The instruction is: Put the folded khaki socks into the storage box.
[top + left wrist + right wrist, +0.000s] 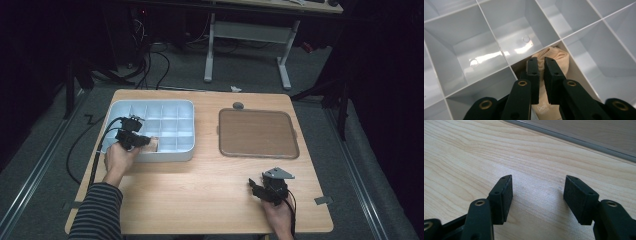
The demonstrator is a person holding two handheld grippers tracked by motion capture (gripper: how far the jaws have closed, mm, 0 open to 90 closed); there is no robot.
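A pale blue organiser tray [150,156] with several square compartments stands at the table's left. A beige sock [557,56] lies bunched in one near compartment, seen in the high view as a tan patch [154,144]. My left gripper [541,62] reaches down into that compartment. Its jaws stand almost together, with a thin fold of the sock between the pads. In the high view the left gripper [145,141] hangs over the tray's near edge. My right gripper [537,192] rests open over bare wood, nothing between its jaws, near the table's front right [254,189].
A flat brown tray [257,134] with a grey rim lies at the table's right, and its edge [584,141] runs ahead of the right gripper. The neighbouring compartments [499,42] hold nothing. Beyond the table stand a desk frame and cables on the floor.
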